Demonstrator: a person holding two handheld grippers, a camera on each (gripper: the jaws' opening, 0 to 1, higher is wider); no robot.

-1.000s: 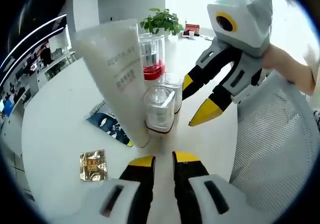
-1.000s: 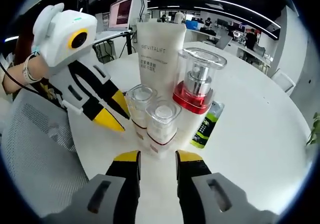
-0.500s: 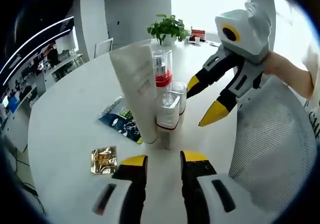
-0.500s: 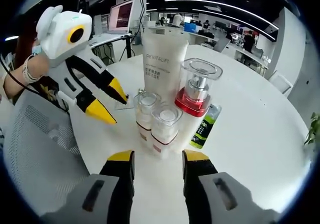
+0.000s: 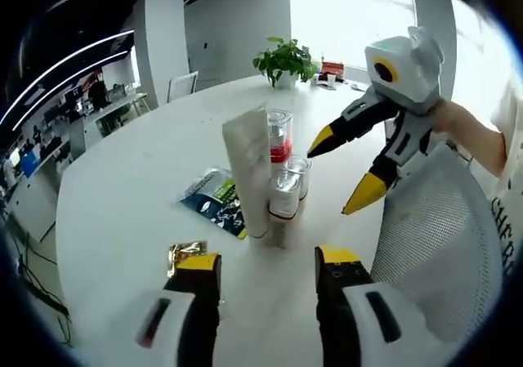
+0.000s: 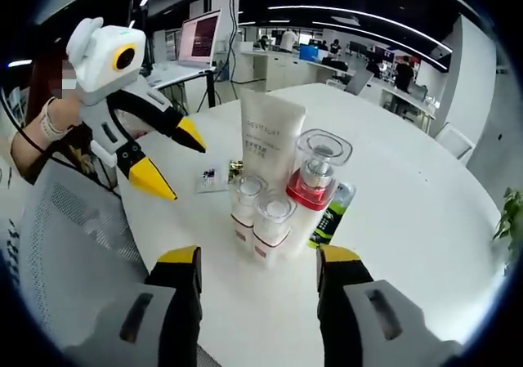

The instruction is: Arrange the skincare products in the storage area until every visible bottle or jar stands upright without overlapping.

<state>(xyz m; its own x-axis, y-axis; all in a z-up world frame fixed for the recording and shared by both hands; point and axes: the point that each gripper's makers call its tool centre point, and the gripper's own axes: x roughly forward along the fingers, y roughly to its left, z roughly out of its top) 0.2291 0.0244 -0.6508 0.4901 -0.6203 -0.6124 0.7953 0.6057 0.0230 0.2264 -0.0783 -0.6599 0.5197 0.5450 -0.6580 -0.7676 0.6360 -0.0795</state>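
Observation:
Four skincare products stand upright in a tight cluster on the white round table (image 5: 122,187): a tall white tube (image 5: 249,175) (image 6: 272,142), a clear pump bottle with a red band (image 5: 279,138) (image 6: 317,179), and two small clear jars (image 5: 286,194) (image 6: 245,208). In front of the cluster, apart from it, my left gripper (image 5: 268,261) is open and holds nothing. The right gripper (image 6: 258,257) is open too, equally clear of the products. Each shows in the other's view, jaws spread beside the cluster: right gripper (image 5: 343,172), left gripper (image 6: 173,159).
A green-blue sachet (image 5: 214,203) (image 6: 333,212) lies flat by the tube, a gold sachet (image 5: 186,252) nearer my left jaw. A mesh chair back (image 5: 441,244) (image 6: 65,244) stands at the table edge. A potted plant (image 5: 284,56) sits at the far side.
Both grippers have drawn back from the cluster, so the products look smaller. The jaws of both stand wider apart than before. The products have not moved.

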